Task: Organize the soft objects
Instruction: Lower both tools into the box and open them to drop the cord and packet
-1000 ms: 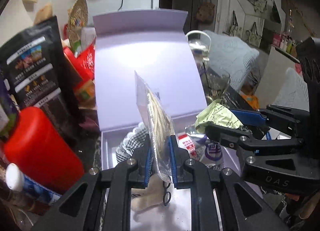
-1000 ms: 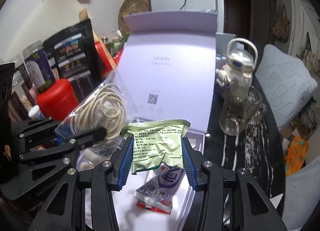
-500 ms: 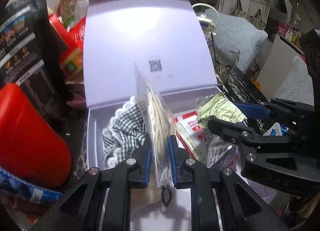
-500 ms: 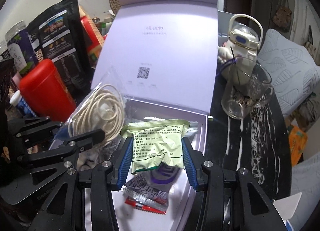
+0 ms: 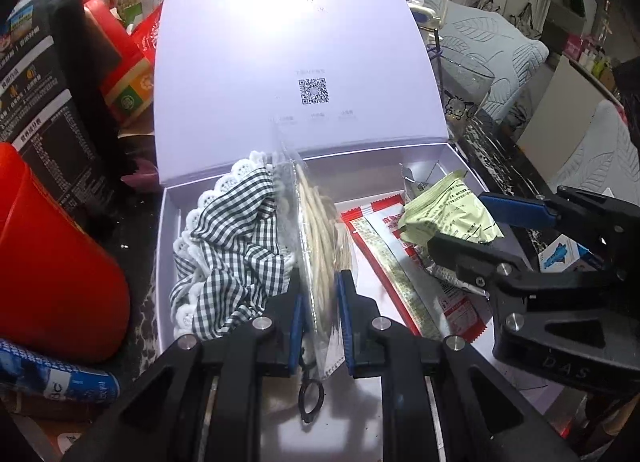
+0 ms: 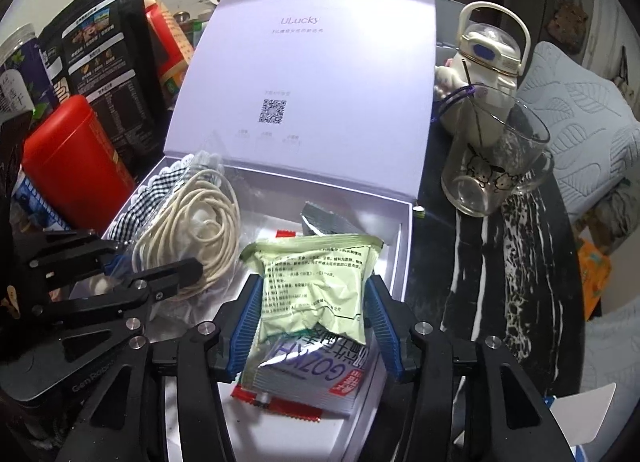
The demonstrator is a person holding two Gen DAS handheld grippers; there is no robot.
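As both loads now hang lower inside box (image 5: pixel 162 246) than second ago: left hand-held gripper (image 5: pixel 320 298) clamped on cord bag (image 5: pixel 316 229), right hand-held gripper (image 6: pixel 314 318) clamped on green packet (image 6: pixel 316 282); release likely next.

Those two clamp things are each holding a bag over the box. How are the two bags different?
The bag of cord, in the left gripper, is clear plastic showing cream loops; the green packet, in the right gripper, is opaque and printed. The bag of cord stands edge-on in the left wrist view, pinched thin; the green packet sits puffy between wider-set fingers. Both hang over the open lilac box.
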